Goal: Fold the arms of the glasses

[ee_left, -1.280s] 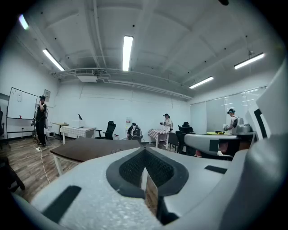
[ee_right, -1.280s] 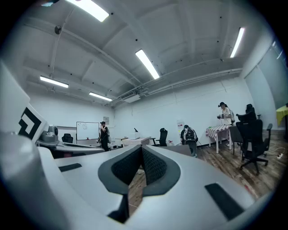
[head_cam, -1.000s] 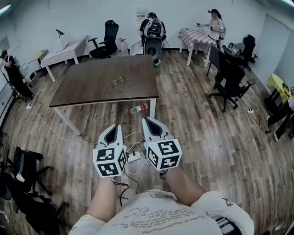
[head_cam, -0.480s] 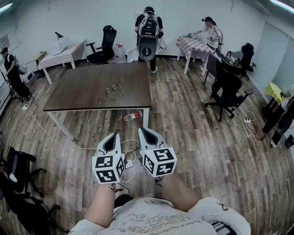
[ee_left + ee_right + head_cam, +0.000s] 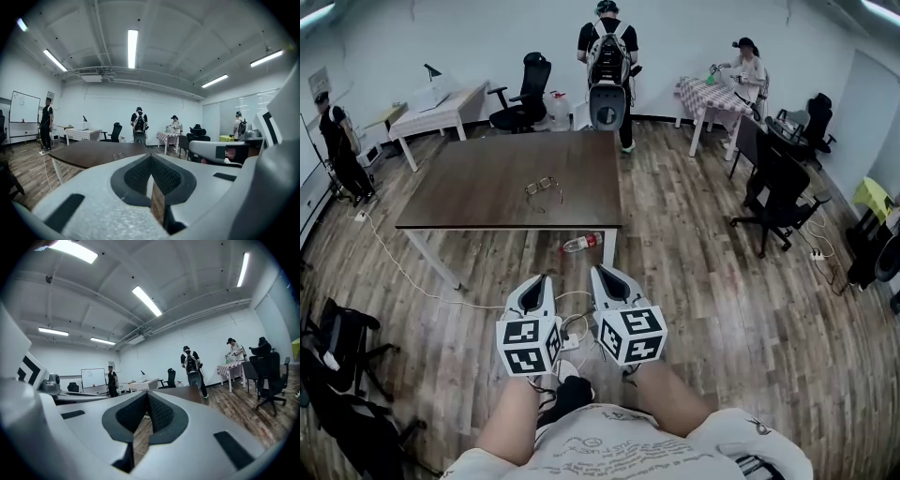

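Observation:
A pair of thin-framed glasses lies on the dark brown table, arms spread; in the left gripper view the glasses show small on the tabletop. Both grippers hang side by side over the floor, well short of the table. My left gripper is shut with nothing in it, its pads meeting at the tip. My right gripper is shut and empty too, its jaws closed together. Both point toward the table.
A plastic bottle lies on the floor by the table's near right leg. A power strip and cables lie below the grippers. Office chairs stand right, a person with a backpack behind the table, others along the walls.
Both grippers have drifted a little forward and down together, still shut and side by side. The person with the backpack has stepped back toward the far wall.

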Demonstrator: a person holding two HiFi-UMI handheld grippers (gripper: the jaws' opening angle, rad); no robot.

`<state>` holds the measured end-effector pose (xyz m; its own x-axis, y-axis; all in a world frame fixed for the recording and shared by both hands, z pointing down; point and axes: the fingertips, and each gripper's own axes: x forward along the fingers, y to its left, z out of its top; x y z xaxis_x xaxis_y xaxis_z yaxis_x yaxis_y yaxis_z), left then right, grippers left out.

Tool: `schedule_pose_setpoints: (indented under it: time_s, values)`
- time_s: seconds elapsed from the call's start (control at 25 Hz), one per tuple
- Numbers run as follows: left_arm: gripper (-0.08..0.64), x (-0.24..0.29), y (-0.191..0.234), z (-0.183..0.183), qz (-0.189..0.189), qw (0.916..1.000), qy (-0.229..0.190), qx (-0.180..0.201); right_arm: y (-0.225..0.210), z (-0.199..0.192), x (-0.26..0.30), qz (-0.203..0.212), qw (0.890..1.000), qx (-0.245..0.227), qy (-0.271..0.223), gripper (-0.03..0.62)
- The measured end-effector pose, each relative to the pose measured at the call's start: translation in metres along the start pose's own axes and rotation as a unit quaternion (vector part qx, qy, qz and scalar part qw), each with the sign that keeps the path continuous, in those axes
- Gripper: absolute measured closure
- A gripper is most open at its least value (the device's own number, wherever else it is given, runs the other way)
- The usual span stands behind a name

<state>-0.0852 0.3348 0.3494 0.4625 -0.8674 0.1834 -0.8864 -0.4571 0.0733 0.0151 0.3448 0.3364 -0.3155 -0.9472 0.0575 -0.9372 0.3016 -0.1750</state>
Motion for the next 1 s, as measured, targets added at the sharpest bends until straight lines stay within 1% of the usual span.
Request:
schedule_pose_setpoints:
  time_s: [0.24,0.52,0.68,1.0]
  values:
    - [0.546,0.037,0.020,0.000,0.000,1.0000,0.000,-0.009,-0.011,-0.003,0.039,0.003,1.000,-0.009,0.005,0.577]
    - [0.546,0.089,0.052,0.015,-0.009,0.9999,-0.004,-0.014,-0.018,0.009,0.100,0.001,1.000,-0.019,0.003,0.577]
    - [0.546,0.120,0.076,0.026,-0.013,0.9999,0.000,-0.011,-0.021,0.018,0.140,-0.002,1.000,-0.021,0.001,0.577]
    - [0.546,0.173,0.135,0.041,-0.015,0.9997,0.003,-0.018,-0.018,0.020,0.217,-0.007,1.000,-0.026,0.011,0.577]
